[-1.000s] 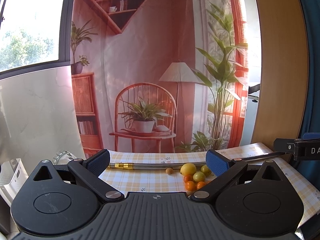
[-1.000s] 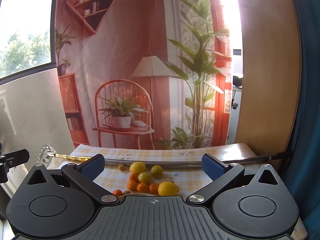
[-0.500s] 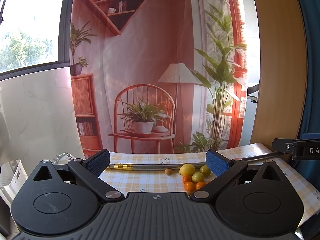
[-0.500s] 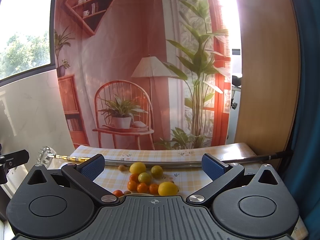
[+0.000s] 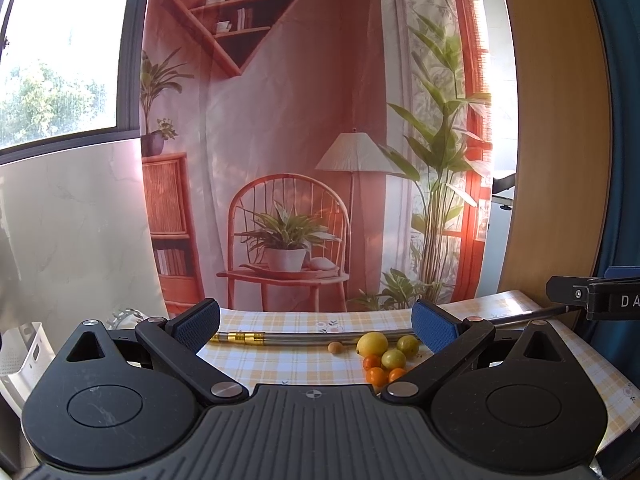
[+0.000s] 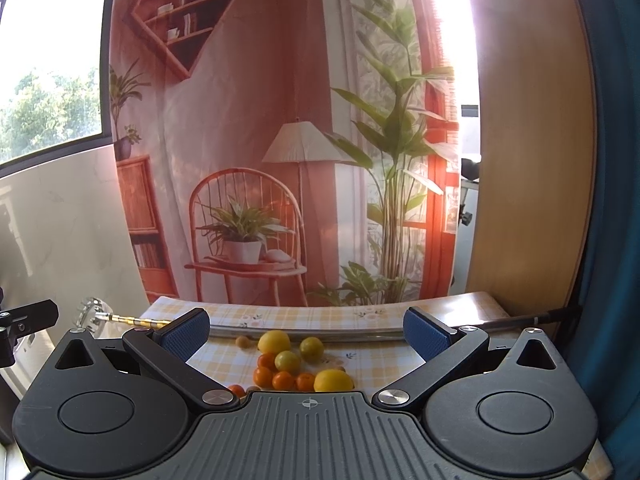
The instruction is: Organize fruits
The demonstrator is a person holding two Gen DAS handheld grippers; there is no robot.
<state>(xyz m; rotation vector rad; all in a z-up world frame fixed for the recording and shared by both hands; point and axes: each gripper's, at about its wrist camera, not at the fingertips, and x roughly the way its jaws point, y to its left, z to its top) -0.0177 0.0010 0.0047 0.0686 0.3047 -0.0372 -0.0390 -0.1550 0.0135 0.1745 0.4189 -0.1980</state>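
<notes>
A cluster of fruit lies on the yellow checked tablecloth (image 5: 280, 364): a yellow lemon (image 5: 372, 343), two green limes (image 5: 393, 358), several small oranges (image 5: 377, 375) and a small brown fruit (image 5: 335, 347). My left gripper (image 5: 316, 326) hangs open above the table's near side, with the fruit ahead and to the right. In the right wrist view the same pile shows a lemon (image 6: 273, 341), limes (image 6: 311, 346), oranges (image 6: 283, 380) and a second lemon (image 6: 333, 380) nearest. My right gripper (image 6: 306, 330) is open, nothing between its fingers, the fruit straight ahead.
A long metal rod with a gold collar (image 5: 304, 337) lies across the table behind the fruit. A white perforated basket (image 5: 24, 356) stands at the left edge. A printed backdrop (image 5: 304, 140) hangs behind the table, a wooden panel (image 5: 552, 160) to the right.
Both views have shifted only slightly; the fruit and rod lie as before and both grippers stay open.
</notes>
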